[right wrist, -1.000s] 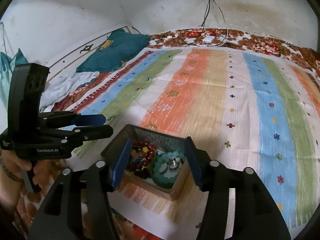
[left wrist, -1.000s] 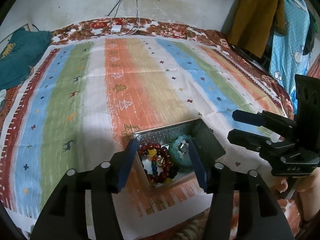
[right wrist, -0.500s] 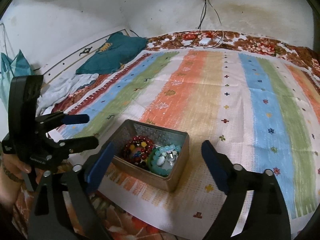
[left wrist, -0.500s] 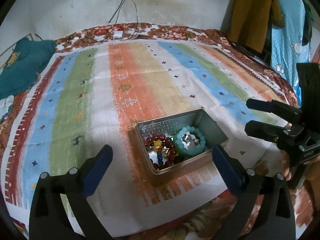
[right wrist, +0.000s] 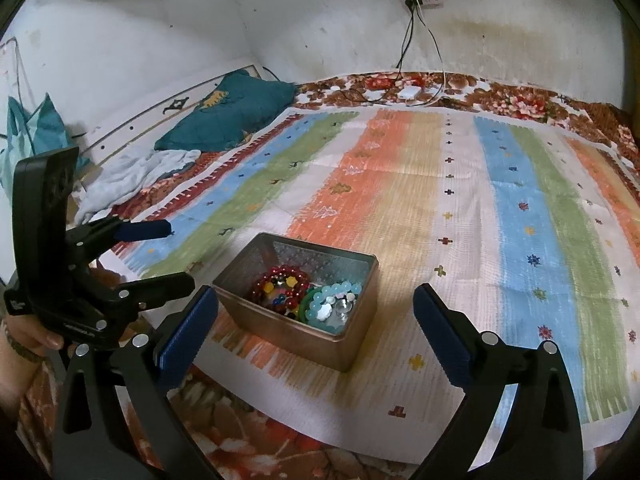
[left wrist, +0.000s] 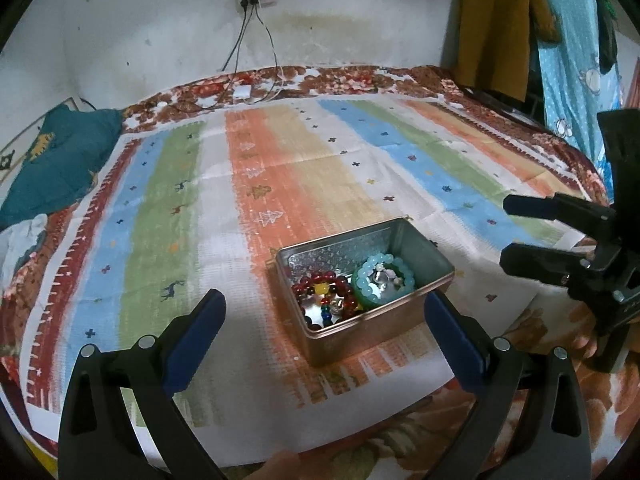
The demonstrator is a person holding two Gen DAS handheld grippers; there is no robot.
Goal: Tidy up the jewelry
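An open metal tin [left wrist: 360, 332] [right wrist: 288, 336] stands on the striped cloth near its front edge. Inside lie a red bead bracelet [left wrist: 304, 280] [right wrist: 280, 270] with mixed coloured beads and a turquoise bead bracelet [left wrist: 362, 276] [right wrist: 320, 294] around some silver pieces. My left gripper [left wrist: 323, 298] [right wrist: 180, 254] is open wide, its blue pads well clear of the tin's sides. The jaws of my right gripper [right wrist: 314, 291] [left wrist: 505, 231] are opening. They stand apart from the tin, and nothing is pressed between them. Neither gripper holds anything.
The striped cloth [left wrist: 280, 184] covers a floral bedspread [right wrist: 240, 424]. A teal pillow [right wrist: 232, 116] and a pale cloth [right wrist: 132, 176] lie at the left. Cables and a white charger [left wrist: 242, 92] lie at the far edge. Clothes [left wrist: 496, 28] hang at the right.
Both grippers went from half closed, with pads flanking the tin, to wide open. Both drew back from the tin, which stayed in place with the bracelets inside.
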